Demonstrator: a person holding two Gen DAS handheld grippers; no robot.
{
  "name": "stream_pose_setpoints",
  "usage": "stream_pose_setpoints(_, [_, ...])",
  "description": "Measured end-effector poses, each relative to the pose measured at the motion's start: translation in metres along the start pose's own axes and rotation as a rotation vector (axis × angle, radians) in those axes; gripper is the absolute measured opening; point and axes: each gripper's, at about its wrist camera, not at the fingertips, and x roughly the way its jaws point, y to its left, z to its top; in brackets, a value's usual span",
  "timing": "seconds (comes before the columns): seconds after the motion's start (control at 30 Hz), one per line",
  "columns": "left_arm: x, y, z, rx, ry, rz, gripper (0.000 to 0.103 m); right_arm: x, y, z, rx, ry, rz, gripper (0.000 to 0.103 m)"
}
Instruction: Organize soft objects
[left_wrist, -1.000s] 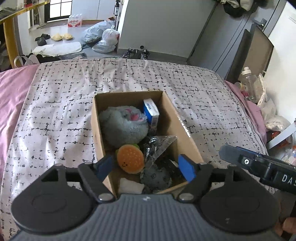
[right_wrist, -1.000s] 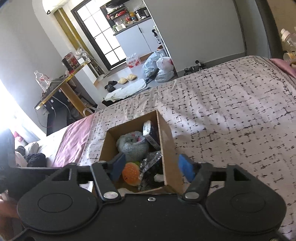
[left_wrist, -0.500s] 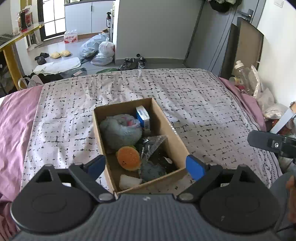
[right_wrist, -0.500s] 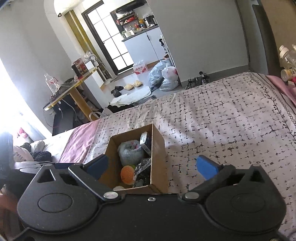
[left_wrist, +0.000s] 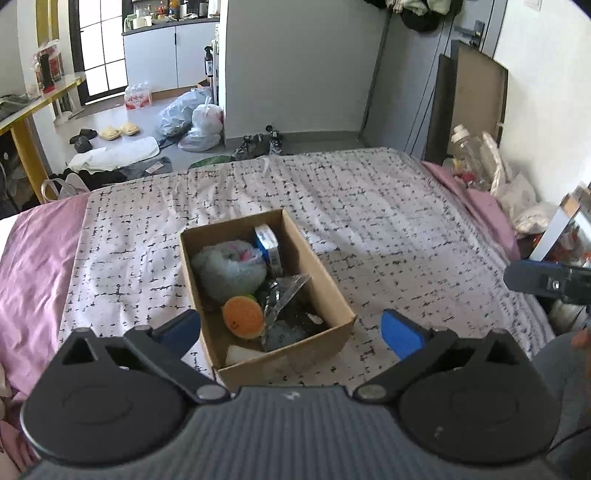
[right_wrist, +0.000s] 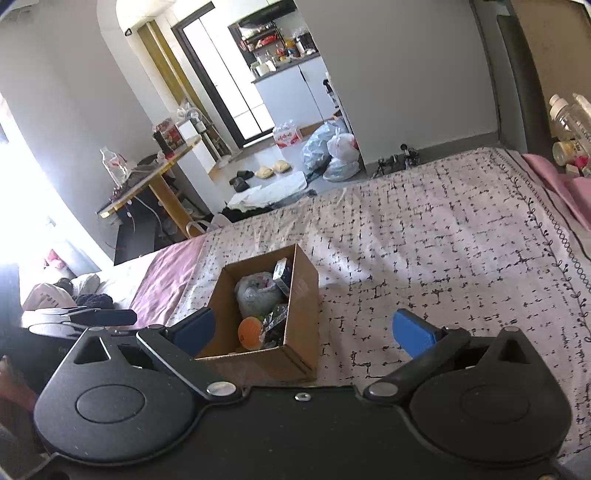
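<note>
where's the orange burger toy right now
In the left wrist view the orange burger toy lies inside the cardboard box, toward its near end, just below the grey plush.

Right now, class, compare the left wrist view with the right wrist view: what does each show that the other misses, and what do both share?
Only the left wrist view shows the blue and white carton clearly, plus a white item at the box's near end. Only the right wrist view shows the cluttered yellow table. Both share the cardboard box on the patterned bedspread, the grey plush, the orange toy, and an open gripper.
</note>
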Motion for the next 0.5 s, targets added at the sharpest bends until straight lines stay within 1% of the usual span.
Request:
stream_pose_setpoints(0.17, [-0.016,-0.004,-0.001,0.004,-0.040,0.003,0.103,-0.015,0.000,0.000,-0.017,-0.019,0.007,0.103])
stream_pose_setpoints(0.33, [-0.030,-0.008,-0.006,0.017,-0.060,-0.005,0.103,-0.023,-0.003,-0.001,-0.024,0.007,0.019,0.103])
stream_pose_setpoints(0.5, [-0.044,-0.009,-0.013,0.017,-0.089,-0.014,0.103,-0.034,-0.005,-0.003,-0.022,-0.004,0.026,0.103])
